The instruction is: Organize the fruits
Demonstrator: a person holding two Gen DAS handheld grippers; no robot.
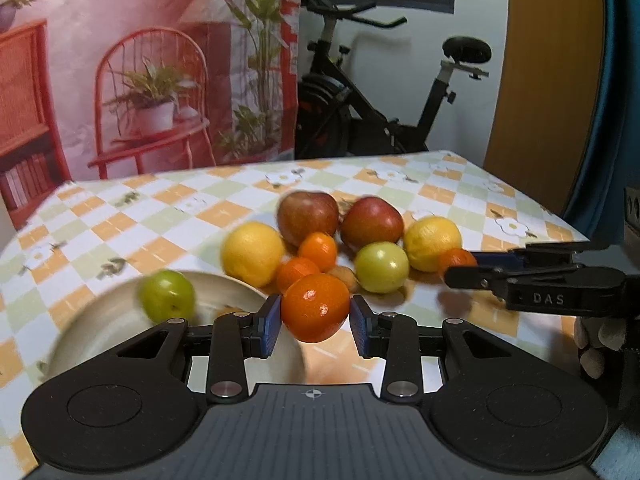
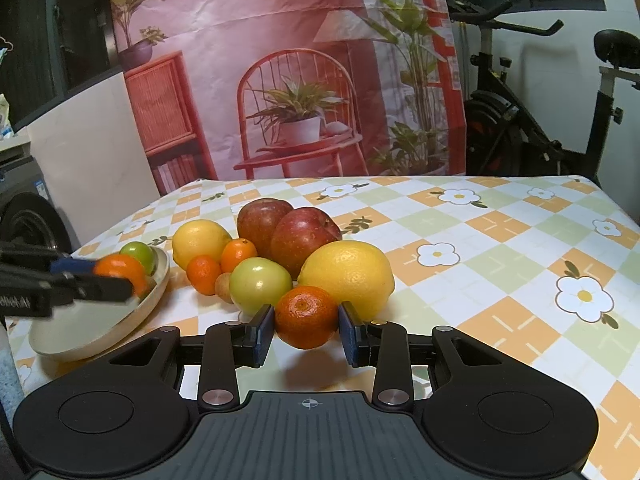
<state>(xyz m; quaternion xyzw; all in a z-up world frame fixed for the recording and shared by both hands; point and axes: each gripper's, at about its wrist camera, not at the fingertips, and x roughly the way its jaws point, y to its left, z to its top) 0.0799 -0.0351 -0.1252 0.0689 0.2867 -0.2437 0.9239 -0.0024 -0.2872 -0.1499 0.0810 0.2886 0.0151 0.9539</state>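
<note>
The left gripper [image 1: 315,320] is clenched on an orange [image 1: 315,307], held over the bowl [image 2: 100,336] at nine o'clock of the fruit pile, where a green fruit [image 2: 140,255] lies. The right gripper [image 2: 306,330] grasps a mandarin [image 2: 306,317] at the pile's six o'clock, touching a lemon [image 2: 348,276]

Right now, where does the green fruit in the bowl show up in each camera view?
Left wrist view: green fruit at lower left, in the bowl, left of the left gripper.
Right wrist view: green fruit at mid left, at the bowl's far edge.
Shared landmark: the two red apples.
</note>
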